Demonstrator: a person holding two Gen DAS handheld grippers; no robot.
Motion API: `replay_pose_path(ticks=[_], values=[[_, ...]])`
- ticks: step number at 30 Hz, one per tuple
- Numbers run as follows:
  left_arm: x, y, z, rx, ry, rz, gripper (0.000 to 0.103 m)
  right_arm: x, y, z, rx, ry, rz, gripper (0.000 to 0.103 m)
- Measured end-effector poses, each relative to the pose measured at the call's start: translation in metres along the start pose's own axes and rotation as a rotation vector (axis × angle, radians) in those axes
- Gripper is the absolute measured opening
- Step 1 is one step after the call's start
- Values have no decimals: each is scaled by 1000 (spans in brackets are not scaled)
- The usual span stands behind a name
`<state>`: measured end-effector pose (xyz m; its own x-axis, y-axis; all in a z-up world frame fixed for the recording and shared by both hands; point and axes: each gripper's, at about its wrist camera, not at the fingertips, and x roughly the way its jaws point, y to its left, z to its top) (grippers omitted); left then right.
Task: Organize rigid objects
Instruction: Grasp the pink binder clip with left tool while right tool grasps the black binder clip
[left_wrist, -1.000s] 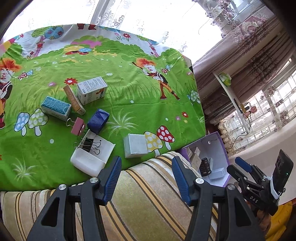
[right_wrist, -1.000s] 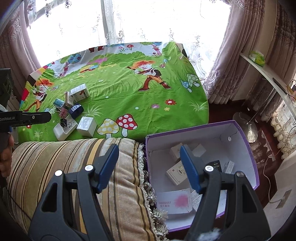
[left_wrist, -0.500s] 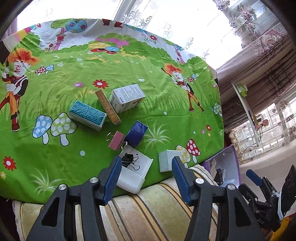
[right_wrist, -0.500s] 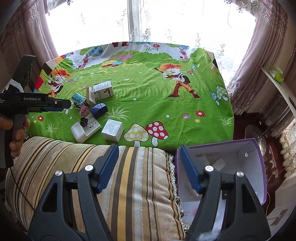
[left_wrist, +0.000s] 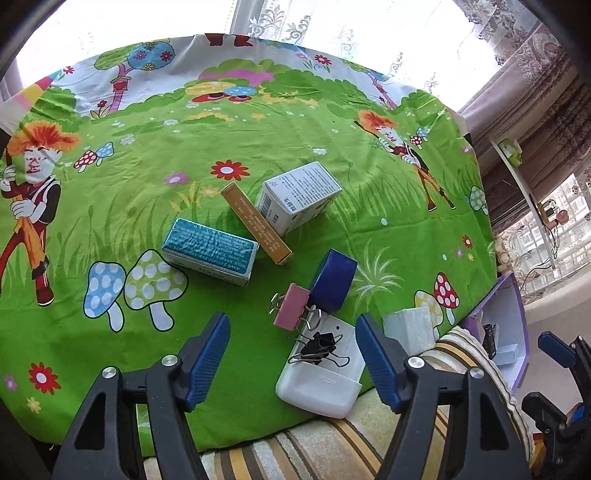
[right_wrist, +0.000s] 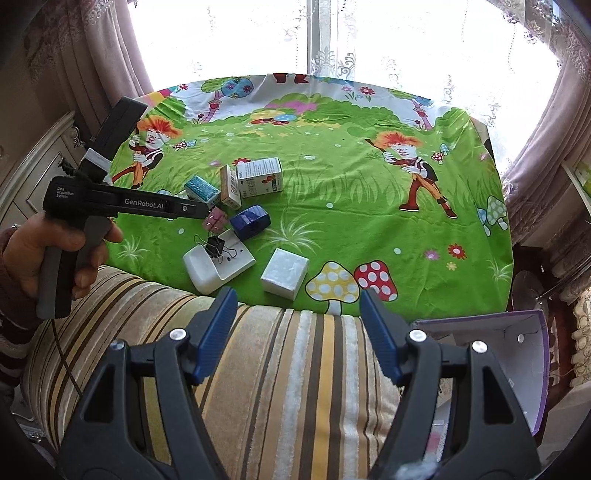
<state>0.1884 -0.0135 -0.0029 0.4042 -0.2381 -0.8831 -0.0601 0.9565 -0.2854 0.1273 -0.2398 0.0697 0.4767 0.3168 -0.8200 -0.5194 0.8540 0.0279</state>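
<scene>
Small objects lie on a green cartoon cloth: a teal box, a yellow box, a white printed box, a blue box, a pink binder clip, a white tray with a black binder clip, and a white cube. My left gripper is open and empty, above the tray and clips. My right gripper is open and empty over the striped cushion, near the white cube.
A purple box holding several small items stands right of the cushion, off the cloth's edge; it also shows in the left wrist view. Curtains and a bright window are behind. The left gripper's handle and hand are at left.
My left gripper has moved forward and left over the cloth, now above the tray and clips. My right gripper has swung left, away from the purple box, toward the objects.
</scene>
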Motion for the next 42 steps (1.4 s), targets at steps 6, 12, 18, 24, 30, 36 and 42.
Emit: replay_pose_path(ticks=[6, 12, 18, 24, 30, 36, 42], values=[[19, -7, 4, 81, 19, 27, 71, 18, 15, 9, -37, 29, 29, 72], [32, -8, 6, 104, 34, -1, 63, 36, 23, 15, -57, 65, 48, 72], [40, -2, 6, 88, 53, -23, 34, 51, 32, 20, -62, 91, 67, 72], [36, 4, 7, 58, 38, -70, 34, 63, 40, 24, -58, 117, 101, 72], [28, 12, 7, 12, 13, -123, 34, 81, 51, 31, -56, 141, 153, 72], [18, 20, 8, -28, -27, -154, 33, 104, 58, 36, -15, 180, 208, 72], [4, 27, 7, -58, -75, -177, 33, 124, 62, 44, 5, 202, 260, 72]])
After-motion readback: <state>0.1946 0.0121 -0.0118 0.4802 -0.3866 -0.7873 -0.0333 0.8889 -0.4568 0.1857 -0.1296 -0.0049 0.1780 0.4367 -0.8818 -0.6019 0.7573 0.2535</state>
